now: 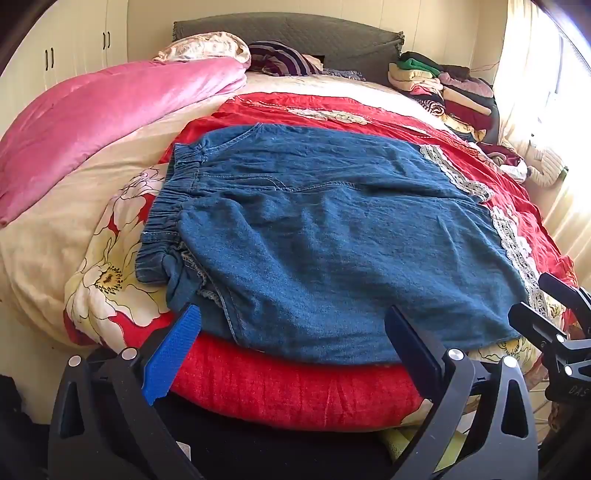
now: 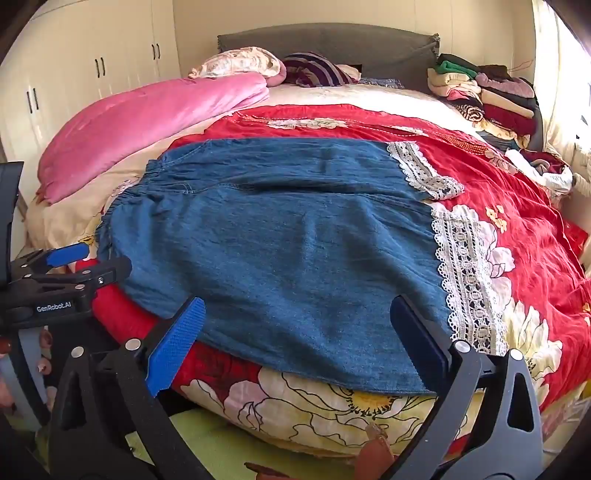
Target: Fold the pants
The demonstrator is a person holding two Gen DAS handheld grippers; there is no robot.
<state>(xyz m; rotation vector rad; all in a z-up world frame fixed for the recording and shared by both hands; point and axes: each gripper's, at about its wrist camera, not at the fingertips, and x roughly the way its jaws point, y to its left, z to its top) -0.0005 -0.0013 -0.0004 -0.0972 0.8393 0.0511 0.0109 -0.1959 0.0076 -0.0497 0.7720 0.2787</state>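
Blue denim pants (image 1: 325, 236) with an elastic waistband at the left and white lace cuffs (image 2: 465, 273) at the right lie flat across the red floral bedspread (image 1: 295, 384), one leg over the other. They also show in the right wrist view (image 2: 280, 251). My left gripper (image 1: 295, 325) is open and empty at the near edge of the pants, toward the waist end. My right gripper (image 2: 299, 321) is open and empty at the near edge, toward the cuff end. The right gripper shows at the right edge of the left wrist view (image 1: 546, 314); the left gripper shows at the left edge of the right wrist view (image 2: 92, 258).
A pink quilt (image 1: 110, 122) lies rolled along the left side of the bed. Pillows (image 1: 207, 48) and a grey headboard (image 1: 295, 33) are at the far end. A pile of folded clothes (image 1: 443, 88) sits at the far right. White wardrobes (image 2: 74, 74) stand to the left.
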